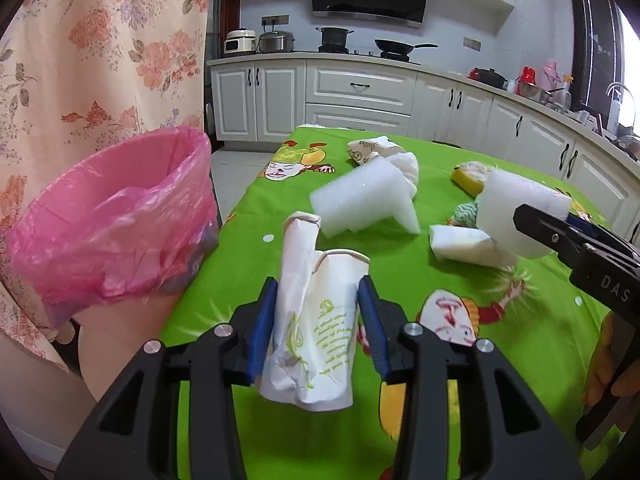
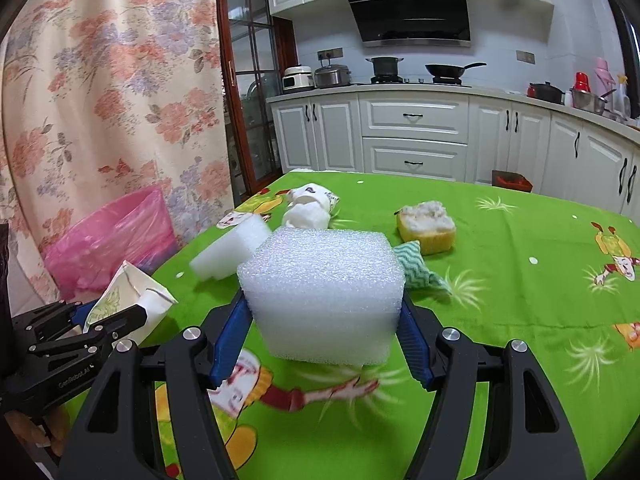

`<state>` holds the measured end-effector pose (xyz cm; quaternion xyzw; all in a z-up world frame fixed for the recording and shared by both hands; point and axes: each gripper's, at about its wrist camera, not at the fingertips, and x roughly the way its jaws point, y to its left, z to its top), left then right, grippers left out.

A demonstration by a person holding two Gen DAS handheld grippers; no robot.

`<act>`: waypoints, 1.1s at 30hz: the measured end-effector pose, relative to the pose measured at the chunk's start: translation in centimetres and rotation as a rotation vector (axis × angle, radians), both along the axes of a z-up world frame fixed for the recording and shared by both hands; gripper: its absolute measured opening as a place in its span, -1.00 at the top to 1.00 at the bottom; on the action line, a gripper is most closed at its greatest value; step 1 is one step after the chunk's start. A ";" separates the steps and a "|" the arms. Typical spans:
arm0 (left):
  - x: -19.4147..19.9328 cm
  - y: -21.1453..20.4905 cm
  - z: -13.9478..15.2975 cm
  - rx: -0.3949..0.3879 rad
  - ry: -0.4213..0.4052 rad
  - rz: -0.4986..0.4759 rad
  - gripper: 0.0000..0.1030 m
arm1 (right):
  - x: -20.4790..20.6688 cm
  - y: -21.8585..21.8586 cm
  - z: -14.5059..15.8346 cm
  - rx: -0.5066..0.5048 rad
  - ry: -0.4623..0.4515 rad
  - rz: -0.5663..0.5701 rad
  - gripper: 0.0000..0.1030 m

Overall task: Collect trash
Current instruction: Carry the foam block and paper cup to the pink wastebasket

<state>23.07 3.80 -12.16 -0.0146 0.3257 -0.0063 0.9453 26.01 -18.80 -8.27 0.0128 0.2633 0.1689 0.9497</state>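
Note:
My left gripper [image 1: 318, 300] is shut on a crushed white paper cup [image 1: 316, 336] with green print, lifted above the green tablecloth [image 1: 248, 208]. The same cup [image 2: 124, 300] and left gripper [image 2: 108, 316] show at the left of the right wrist view. My right gripper [image 2: 324, 316] is shut on a white foam block [image 2: 324, 292], held off the table; the block [image 1: 516, 212] and right gripper [image 1: 560, 236] appear at the right of the left wrist view. A bin lined with a pink bag [image 1: 116, 216] stands off the table's left edge, also seen as the pink bag [image 2: 112, 236].
On the cloth lie another white foam piece [image 1: 360, 204], a crumpled white cup and tissue [image 1: 384, 156], a yellow sponge [image 2: 426, 226], a green-white zigzag cloth [image 2: 418, 270] and folded white paper [image 1: 460, 242]. A floral curtain [image 2: 100, 100] hangs behind the bin. Kitchen cabinets [image 2: 412, 140] line the back.

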 end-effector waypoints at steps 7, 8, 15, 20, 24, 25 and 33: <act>-2.7 1.0 0.7 0.001 -0.025 0.016 0.22 | -2.6 0.5 0.9 0.000 -0.017 0.039 -0.24; -3.0 1.2 0.8 -0.001 -0.029 0.020 0.22 | -2.9 0.6 1.0 0.000 -0.018 0.047 -0.24; -5.2 2.1 2.6 0.015 -0.095 0.034 0.21 | -5.0 2.0 1.5 -0.011 -0.021 0.113 -0.24; -5.9 3.1 4.3 0.025 -0.149 0.053 0.21 | -5.6 3.5 2.0 -0.005 -0.026 0.158 -0.24; -6.1 4.5 5.5 0.038 -0.196 0.086 0.21 | -5.8 4.8 2.4 -0.007 -0.023 0.195 -0.24; -6.1 5.0 5.8 0.036 -0.201 0.092 0.21 | -5.7 5.2 2.4 -0.008 -0.021 0.205 -0.24; -5.8 9.3 7.7 0.022 -0.237 0.180 0.20 | -4.4 7.9 3.3 -0.002 -0.023 0.271 -0.24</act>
